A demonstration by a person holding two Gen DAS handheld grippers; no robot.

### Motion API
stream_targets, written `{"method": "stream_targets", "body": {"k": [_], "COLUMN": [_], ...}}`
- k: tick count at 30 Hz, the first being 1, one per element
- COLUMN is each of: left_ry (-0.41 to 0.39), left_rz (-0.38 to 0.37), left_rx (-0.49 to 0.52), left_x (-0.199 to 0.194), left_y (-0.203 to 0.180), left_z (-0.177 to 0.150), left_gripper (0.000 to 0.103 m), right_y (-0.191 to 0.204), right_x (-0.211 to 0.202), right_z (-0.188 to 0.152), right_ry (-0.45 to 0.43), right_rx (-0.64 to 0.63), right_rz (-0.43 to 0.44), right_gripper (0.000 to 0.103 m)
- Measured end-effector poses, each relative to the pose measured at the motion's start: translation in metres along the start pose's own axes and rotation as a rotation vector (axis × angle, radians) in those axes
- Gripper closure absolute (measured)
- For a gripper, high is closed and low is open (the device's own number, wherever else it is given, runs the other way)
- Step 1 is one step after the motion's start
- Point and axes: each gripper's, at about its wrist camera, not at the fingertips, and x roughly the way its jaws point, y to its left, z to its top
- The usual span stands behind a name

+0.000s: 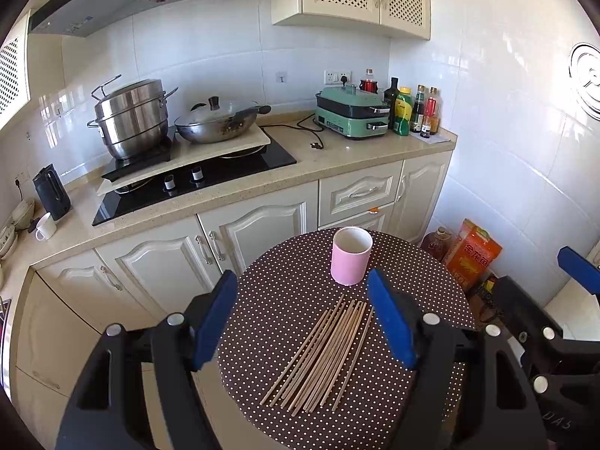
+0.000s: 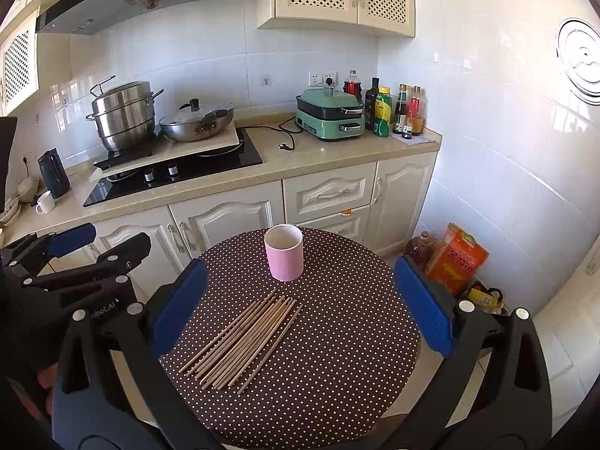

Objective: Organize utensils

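Left wrist: left gripper [image 1: 303,322] above chopsticks [image 1: 322,352], jaws wide.

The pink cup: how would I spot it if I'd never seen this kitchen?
Find the round table with the brown polka-dot cloth, in front of the cream cabinets. At its far edge, beyond the row of wooden chopsticks, stands the pink cup. It is the only upright thing on the table: a plain handleless cylinder, white inside.

chopsticks [image 2: 242,341] on table [image 2: 356,337], cup [image 2: 284,253] behind
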Motion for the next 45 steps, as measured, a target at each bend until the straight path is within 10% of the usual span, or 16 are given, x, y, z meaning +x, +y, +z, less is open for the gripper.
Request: {"method": "stream_targets", "body": {"k": [45], "left_ry": [-0.01], "left_rz": [0.003], "left_rx": [0.018], "left_x": [-0.0024], "left_y": [0.0002], "left_z": [-0.0049], "left_gripper": [0.032], "right_y": [-0.0048], "right_x": [-0.002], "right_z": [-0.0008], "right_ry": [0.009], "right_rx": [0.027], "right_rz": [0.003], "right_gripper": [0.006]}}
